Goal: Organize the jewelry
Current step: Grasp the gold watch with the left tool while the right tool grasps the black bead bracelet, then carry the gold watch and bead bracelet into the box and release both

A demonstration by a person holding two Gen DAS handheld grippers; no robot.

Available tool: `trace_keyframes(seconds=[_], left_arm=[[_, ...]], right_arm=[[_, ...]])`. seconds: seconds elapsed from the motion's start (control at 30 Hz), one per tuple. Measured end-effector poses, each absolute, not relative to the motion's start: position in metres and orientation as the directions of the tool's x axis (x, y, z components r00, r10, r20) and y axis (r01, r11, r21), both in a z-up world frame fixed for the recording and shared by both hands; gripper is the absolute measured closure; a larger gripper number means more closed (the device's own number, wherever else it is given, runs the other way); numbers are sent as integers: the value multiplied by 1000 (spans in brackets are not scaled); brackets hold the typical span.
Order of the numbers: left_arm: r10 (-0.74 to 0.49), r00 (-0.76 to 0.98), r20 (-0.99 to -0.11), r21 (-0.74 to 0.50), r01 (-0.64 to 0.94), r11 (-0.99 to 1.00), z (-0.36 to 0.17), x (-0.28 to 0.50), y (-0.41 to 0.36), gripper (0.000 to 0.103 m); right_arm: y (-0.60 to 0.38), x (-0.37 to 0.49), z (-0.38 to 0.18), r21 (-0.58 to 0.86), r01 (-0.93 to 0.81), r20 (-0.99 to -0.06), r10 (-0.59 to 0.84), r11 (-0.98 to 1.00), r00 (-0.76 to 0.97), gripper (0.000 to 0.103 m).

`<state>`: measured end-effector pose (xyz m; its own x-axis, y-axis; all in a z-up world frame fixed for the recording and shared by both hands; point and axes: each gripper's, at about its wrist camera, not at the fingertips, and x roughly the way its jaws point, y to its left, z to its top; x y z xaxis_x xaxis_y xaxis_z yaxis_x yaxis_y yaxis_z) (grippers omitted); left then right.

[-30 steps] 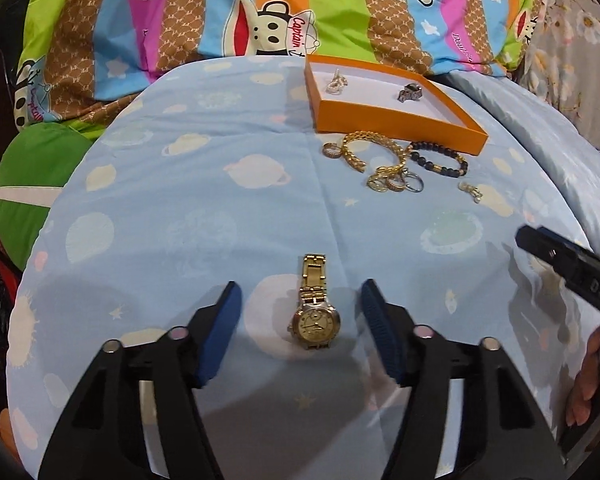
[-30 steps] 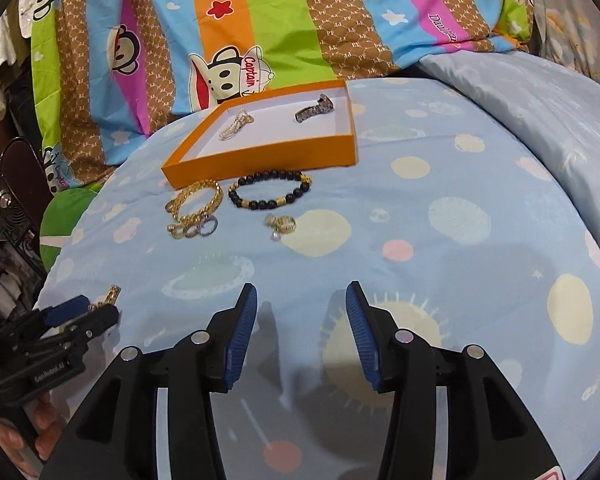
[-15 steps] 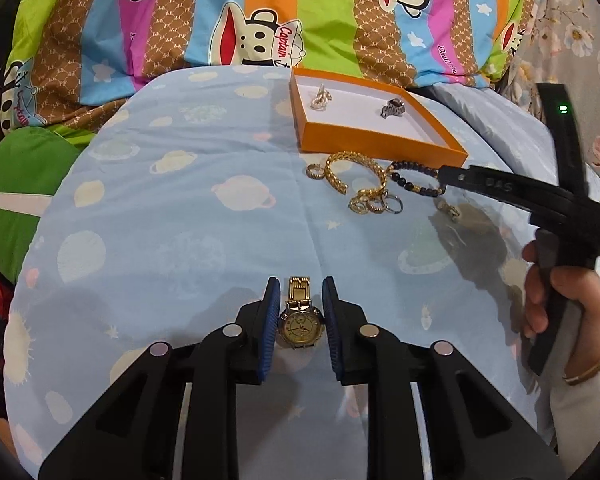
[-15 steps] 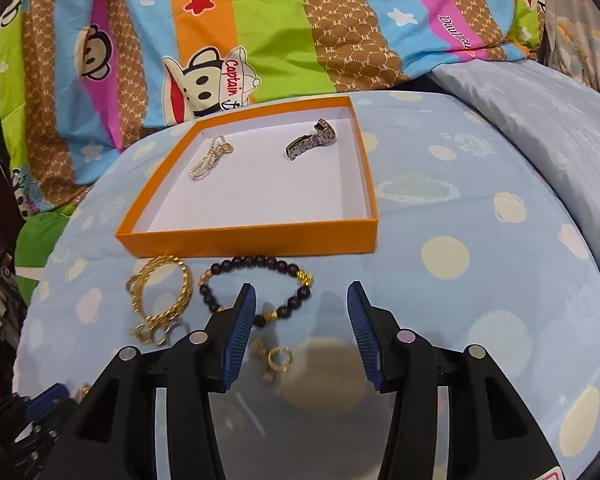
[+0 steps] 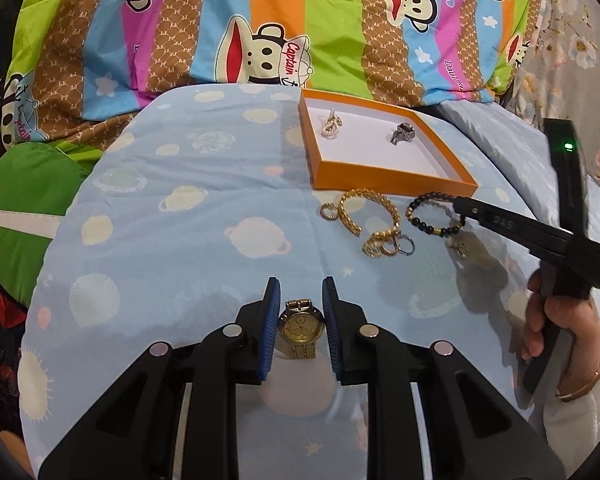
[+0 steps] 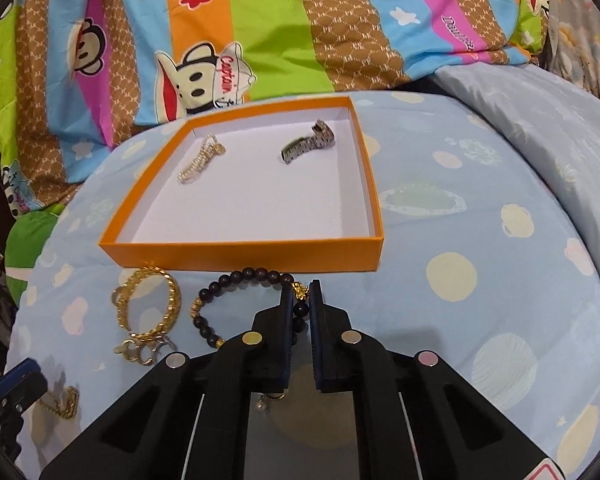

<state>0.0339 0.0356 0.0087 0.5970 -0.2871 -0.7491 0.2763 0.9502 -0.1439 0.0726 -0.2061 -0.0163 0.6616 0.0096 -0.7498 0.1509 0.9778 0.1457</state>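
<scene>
A pale blue bedsheet printed with planets [image 5: 188, 208] spreads beneath both grippers, and a striped cartoon-monkey quilt [image 6: 260, 32] rises at its far edge. Ahead of the right gripper [image 6: 302, 300] sits a shallow orange cardboard tray with a white floor [image 6: 240, 254]; a pale beaded chain [image 6: 199, 162] and a dark silver metal band [image 6: 310, 146] lie inside it. The right gripper's jaws have just been closing and now pinch the near right side of a bracelet of dark round beads with gold spacers [image 6: 236, 278], which lies just in front of the tray. To the left of that gripper a gold chain bracelet [image 6: 168, 300] curls on the sheet, small rings [image 6: 144, 350] at its near end. The left gripper [image 5: 300, 304] is clenched on a gold-faced wristwatch with a gold link strap [image 5: 301, 328], its blue pads pressing the case from both sides.
</scene>
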Motion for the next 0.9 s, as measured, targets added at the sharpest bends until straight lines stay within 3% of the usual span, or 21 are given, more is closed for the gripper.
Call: trace_keyframes(seconds=[0.27,0.33,0.57,0.73,0.77,0.8,0.83,0.9], left_arm=[[-295,626,-722,-131,295,946,31,62,28,82],[-297,637,-711,-121,305,945,39,71,22,97],[-310,686,-658,-96,332,938,69,116,-7,97],[-334,684,-648,-153,313,937,82,134,1,96],[-337,684,-647,-157,313,937,82,133,4,95],[-335,681,-651,-157,311,937,80,131,8,87],[-328,670,-666,-154,308,939,75,127,13,72],[-307,648,-697,-141,295,945,58,115,20,57]], right_arm=[[-210,64,37,135,112,-669,7,984,743,96],[-213,68,47,131,104,-657,8,986,754,96],[-221,102,66,135,77,-635,27,988,772,96],[-218,108,72,136,62,-620,36,989,784,96],[-218,107,72,136,59,-618,38,989,785,96],[-218,105,71,140,57,-617,42,989,786,96],[-218,103,70,146,57,-618,47,988,785,96],[-218,99,67,166,53,-619,63,985,783,96]])
